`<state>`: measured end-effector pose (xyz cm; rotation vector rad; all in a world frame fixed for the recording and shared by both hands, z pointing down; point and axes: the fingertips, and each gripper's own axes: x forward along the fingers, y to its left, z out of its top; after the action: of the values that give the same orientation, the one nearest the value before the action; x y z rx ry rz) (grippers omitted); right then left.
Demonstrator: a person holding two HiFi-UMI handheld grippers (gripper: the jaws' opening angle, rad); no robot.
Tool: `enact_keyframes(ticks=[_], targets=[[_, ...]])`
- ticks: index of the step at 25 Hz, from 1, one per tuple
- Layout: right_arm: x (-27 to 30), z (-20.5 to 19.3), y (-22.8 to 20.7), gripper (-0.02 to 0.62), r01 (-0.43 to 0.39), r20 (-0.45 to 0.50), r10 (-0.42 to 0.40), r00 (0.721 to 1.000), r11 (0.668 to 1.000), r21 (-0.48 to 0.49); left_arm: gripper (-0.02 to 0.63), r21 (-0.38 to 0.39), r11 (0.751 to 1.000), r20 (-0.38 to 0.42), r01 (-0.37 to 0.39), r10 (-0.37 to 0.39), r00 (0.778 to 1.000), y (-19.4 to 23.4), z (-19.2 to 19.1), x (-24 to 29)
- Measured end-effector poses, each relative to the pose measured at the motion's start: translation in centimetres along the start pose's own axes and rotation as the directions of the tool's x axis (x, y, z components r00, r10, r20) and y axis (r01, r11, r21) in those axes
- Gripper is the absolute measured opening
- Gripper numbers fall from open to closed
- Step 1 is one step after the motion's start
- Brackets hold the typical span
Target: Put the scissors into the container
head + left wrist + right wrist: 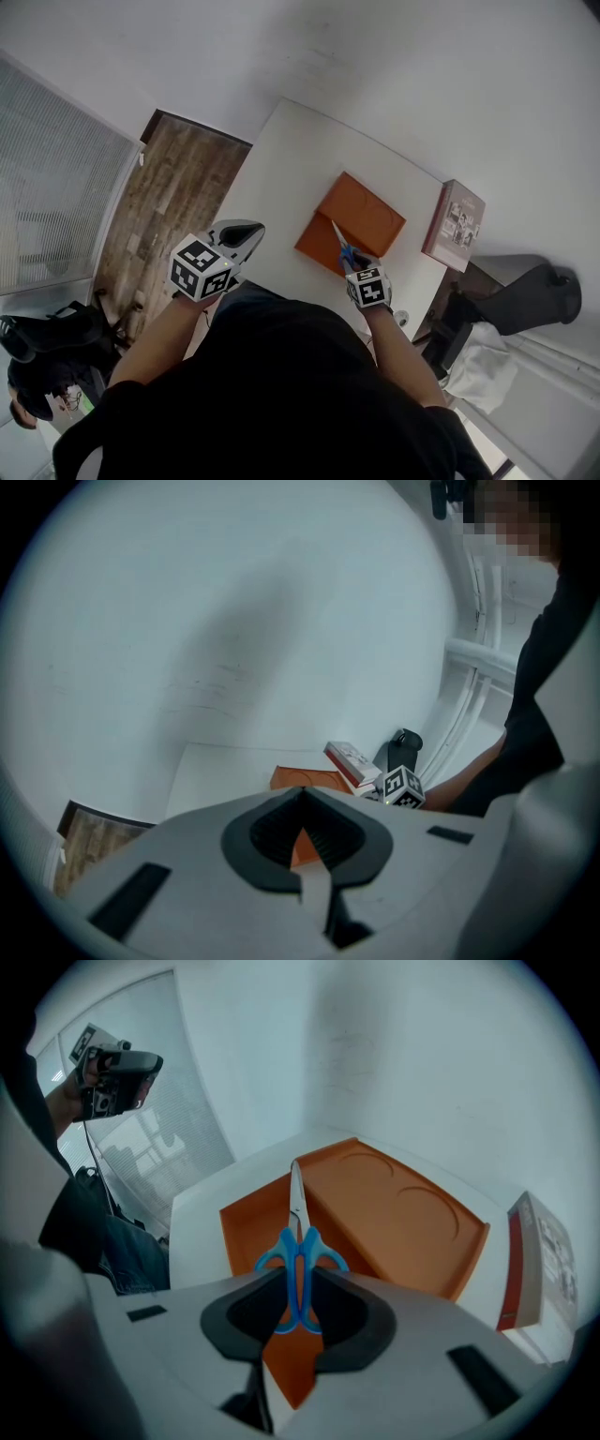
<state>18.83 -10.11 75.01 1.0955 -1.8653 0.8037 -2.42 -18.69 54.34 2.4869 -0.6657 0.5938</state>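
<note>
The scissors [298, 1260] are being gripped by the R gripper [299, 1277], jaws clenched on the blue handles, blades being pointed away over the orange container [403, 1208]. Whether the tips are touching it can't be told. The container is being seen as 2 sections w/ a ridge between, and the blades are being held roughly along that ridge. It is lying at an angle on the white table [291, 169], one corner close to the near edge by the person. Bare tabletop is being left open to the left of the container, up to the wall [394, 56]. Wood floor [178, 197] is lying beyond the table's left edge. To the right a flat box [457, 223] is sitting at the table's edge, near the container but apart. Small pics are being shown on its cover, print too small to be read. The L gripper [246, 232] is being held by the table's near-left edge, jaws pressed together, empty. Black-and-white square markers are being carried on both gripper cubes.
</note>
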Motion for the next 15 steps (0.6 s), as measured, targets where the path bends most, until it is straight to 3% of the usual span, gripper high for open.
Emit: enact_keyframes(ticks=[15], targets=[[3.4,-0.1,0.4,0.083,-0.035,-0.104,0.03,0.994,0.999,-0.038,0.008,-0.037,0.999,-0.022,0.001,-0.002,1.0,1.7,-0.6,0.1]])
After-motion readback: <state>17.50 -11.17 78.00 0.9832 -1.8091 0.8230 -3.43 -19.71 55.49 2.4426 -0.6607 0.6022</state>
